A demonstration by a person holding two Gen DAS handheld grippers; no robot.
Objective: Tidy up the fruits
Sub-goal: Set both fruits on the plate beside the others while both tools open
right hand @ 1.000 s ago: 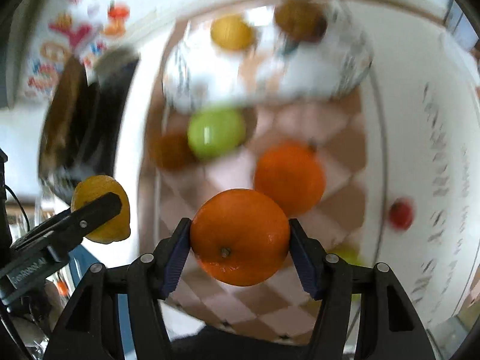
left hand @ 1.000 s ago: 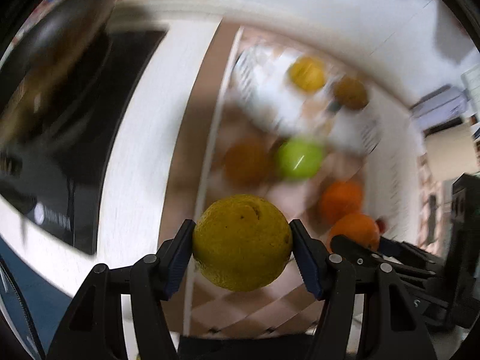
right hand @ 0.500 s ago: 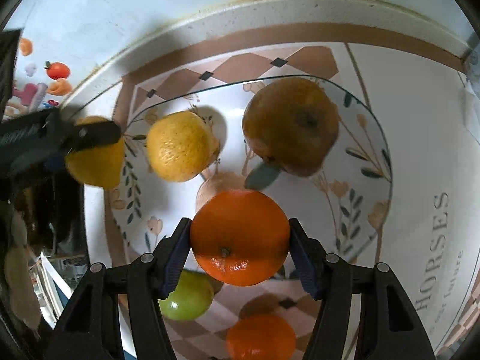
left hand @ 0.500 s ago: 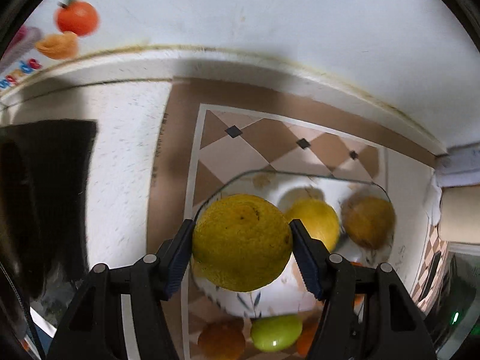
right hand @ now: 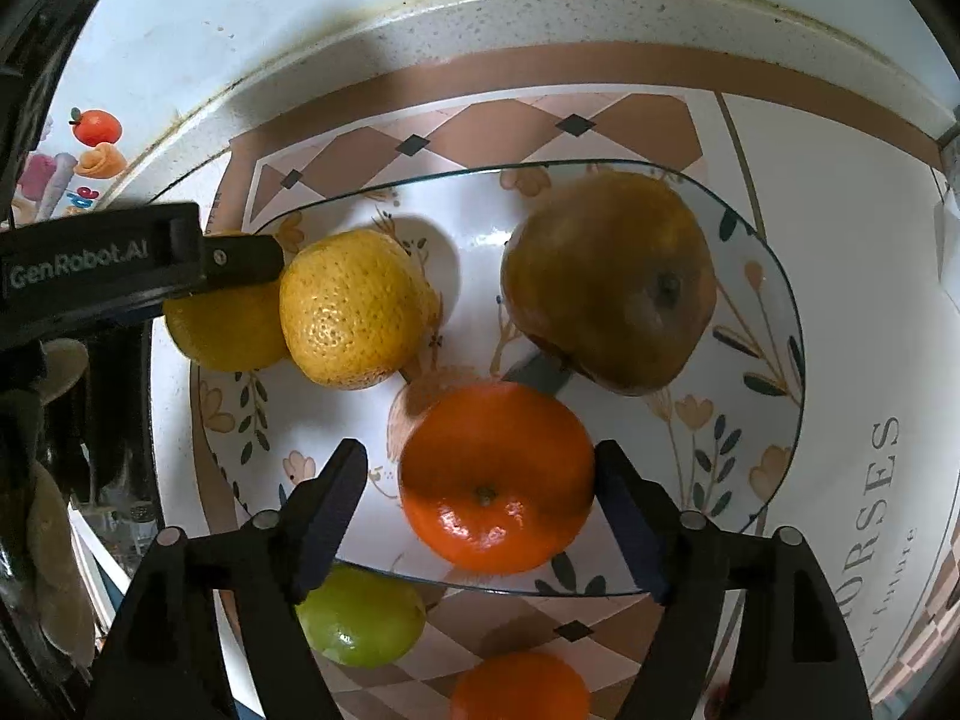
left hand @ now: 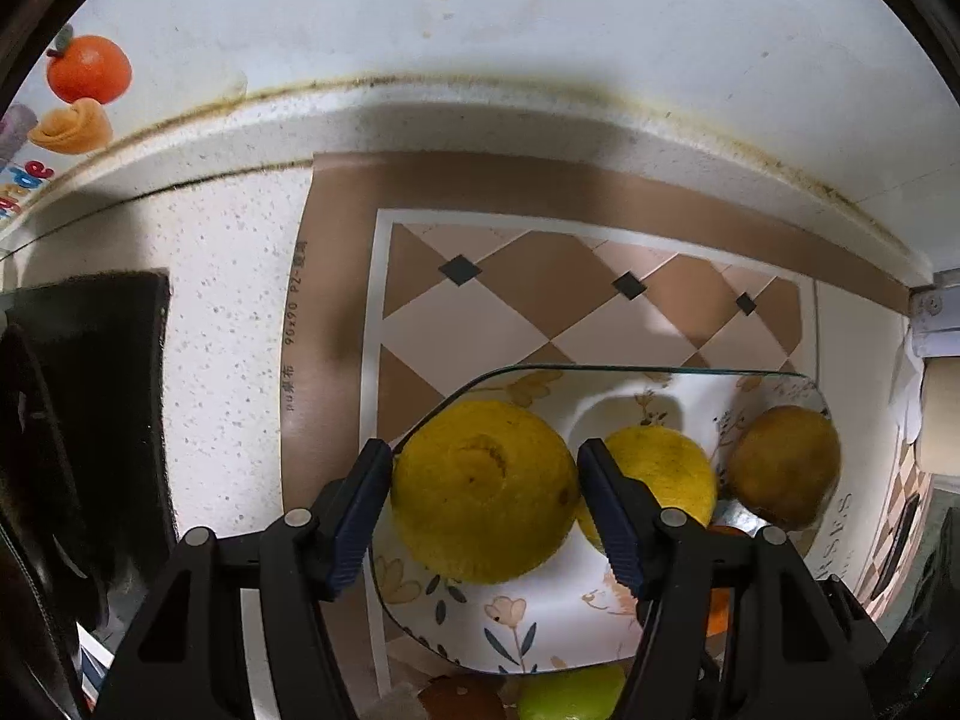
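My left gripper [left hand: 486, 453] holds a yellow citrus [left hand: 480, 492] low over the left end of the floral plate [left hand: 540, 618]. Its pads still touch both sides while the jaws begin opening. That fruit [right hand: 228, 330] and a left finger [right hand: 240, 258] also show in the right wrist view. My right gripper [right hand: 480, 450] is opening around an orange [right hand: 498, 474] that rests on the plate [right hand: 480, 252], with a clear gap at the left pad. Another yellow citrus [right hand: 354, 306] [left hand: 660, 468] and a brown fruit [right hand: 612, 282] [left hand: 780, 468] lie on the plate.
A green fruit [right hand: 360, 624] and a second orange [right hand: 522, 690] lie on the chequered mat [right hand: 480, 126] in front of the plate. The wall [left hand: 540, 30] rises just behind. A black appliance [left hand: 90, 390] stands at the left, a white lettered surface [right hand: 888, 480] at the right.
Both grippers came in over the plate and lowered. The right jaws have spread off the orange, which now sits on the plate. The yellow citrus has turned slightly between the left pads.
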